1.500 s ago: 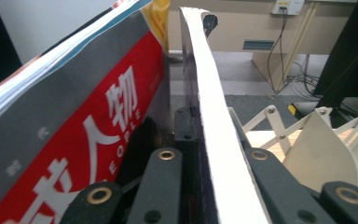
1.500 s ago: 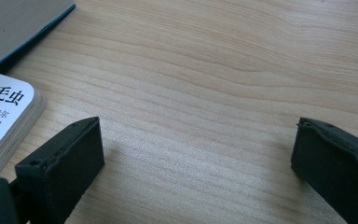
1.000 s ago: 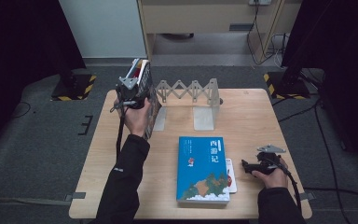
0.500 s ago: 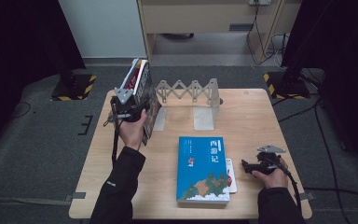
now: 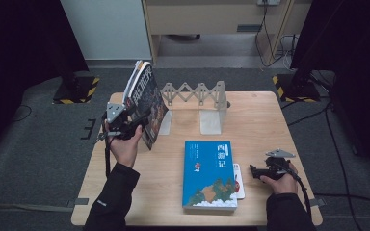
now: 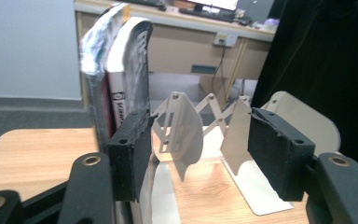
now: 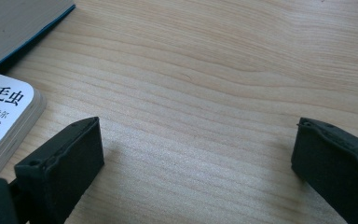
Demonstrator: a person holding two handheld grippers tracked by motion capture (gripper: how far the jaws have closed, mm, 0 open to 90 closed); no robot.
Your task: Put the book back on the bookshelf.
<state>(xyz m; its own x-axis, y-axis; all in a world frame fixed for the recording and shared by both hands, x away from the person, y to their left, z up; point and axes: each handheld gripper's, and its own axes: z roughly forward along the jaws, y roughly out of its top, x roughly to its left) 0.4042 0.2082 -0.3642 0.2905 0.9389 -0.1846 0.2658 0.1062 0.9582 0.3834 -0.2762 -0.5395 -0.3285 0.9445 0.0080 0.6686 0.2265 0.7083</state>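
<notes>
A dark-covered book point(image 5: 146, 98) stands tilted at the left end of a grey folding bookend rack point(image 5: 198, 95). My left gripper point(image 5: 140, 120) is open just beside the book's near edge. In the left gripper view the book point(image 6: 121, 70) rises behind the left jaw, and only the rack point(image 6: 182, 130) shows between the jaws of the left gripper point(image 6: 198, 154). A blue book point(image 5: 209, 175) lies flat on the table, with a small white book point(image 5: 239, 185) partly under its right edge. My right gripper point(image 5: 253, 171) rests open on the wood to the right of them, and the right gripper point(image 7: 196, 154) has bare table between its jaws.
The wooden table point(image 5: 270, 125) has free room at its right and front left. The white book's corner point(image 7: 0, 116) lies left of the right gripper's left jaw. Beyond the table are a dark floor, black stands with striped bases point(image 5: 294, 86) and a cabinet.
My left hand and gripper have drawn back toward the near left, away from the rack. The dark book leans more to the left. The right gripper has not moved.
</notes>
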